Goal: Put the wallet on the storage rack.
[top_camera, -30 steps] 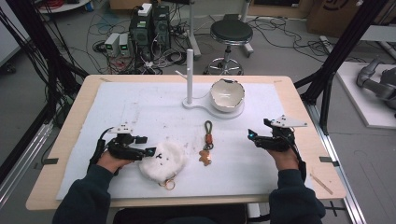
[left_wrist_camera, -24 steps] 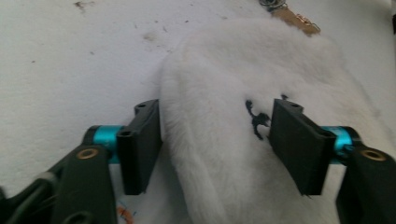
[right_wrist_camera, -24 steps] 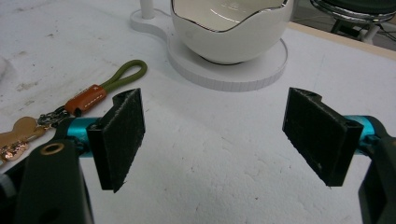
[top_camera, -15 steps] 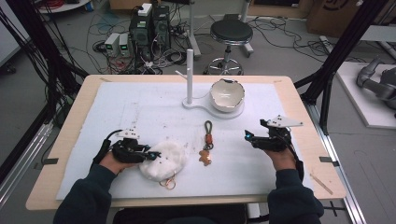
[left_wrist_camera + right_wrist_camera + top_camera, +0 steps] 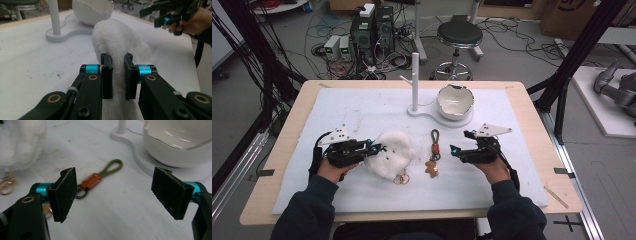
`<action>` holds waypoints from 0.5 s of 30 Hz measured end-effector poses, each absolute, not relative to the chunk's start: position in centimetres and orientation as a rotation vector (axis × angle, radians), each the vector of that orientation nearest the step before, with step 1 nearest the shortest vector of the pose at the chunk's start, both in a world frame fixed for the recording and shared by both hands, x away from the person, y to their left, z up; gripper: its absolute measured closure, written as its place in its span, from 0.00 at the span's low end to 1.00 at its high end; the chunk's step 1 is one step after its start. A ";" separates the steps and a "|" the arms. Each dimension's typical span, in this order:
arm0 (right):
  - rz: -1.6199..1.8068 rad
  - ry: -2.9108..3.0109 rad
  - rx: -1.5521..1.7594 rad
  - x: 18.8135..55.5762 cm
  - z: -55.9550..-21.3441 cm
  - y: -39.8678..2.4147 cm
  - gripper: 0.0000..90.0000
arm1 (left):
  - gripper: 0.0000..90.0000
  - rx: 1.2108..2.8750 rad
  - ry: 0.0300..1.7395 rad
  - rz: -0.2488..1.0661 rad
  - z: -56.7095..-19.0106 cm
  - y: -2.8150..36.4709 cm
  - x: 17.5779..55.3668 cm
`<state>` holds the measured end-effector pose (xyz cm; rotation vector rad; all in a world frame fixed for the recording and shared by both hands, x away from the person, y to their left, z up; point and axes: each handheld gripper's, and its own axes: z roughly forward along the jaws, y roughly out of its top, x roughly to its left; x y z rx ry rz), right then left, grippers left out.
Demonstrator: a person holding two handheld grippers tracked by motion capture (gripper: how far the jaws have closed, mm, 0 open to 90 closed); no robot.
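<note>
White fluffy plush (image 5: 117, 40) pinched by left gripper (image 5: 117, 75), gold ring (image 5: 400, 178)

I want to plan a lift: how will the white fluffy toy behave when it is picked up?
The toy probably squashes: its fur pinches in between the left gripper jaws. It looks light for its size. Its gold ring may dangle and swing.

Centre of frame: white fluffy pompom (image 5: 391, 152) touched by the left gripper (image 5: 377, 148) at its left edge. Keychain (image 5: 432, 152) lies just right; right gripper (image 5: 458, 148) beside it. Upper centre: white stand (image 5: 422, 111) with bowl (image 5: 455, 101).
</note>
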<state>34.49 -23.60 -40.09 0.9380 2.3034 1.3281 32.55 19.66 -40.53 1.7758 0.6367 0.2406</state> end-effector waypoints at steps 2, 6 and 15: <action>1.349 2.319 0.922 34.6 -40.1 -23.0 0.24 | 0.89 1.761 0.622 0.267 -40.2 19.4 32.4; 1.493 2.404 0.848 34.8 -40.1 -20.3 0.24 | 0.89 1.752 0.592 0.273 -40.0 18.8 32.3; 1.517 2.554 0.670 34.4 -40.6 -16.0 0.35 | 0.89 1.753 0.535 0.254 -39.7 17.5 32.1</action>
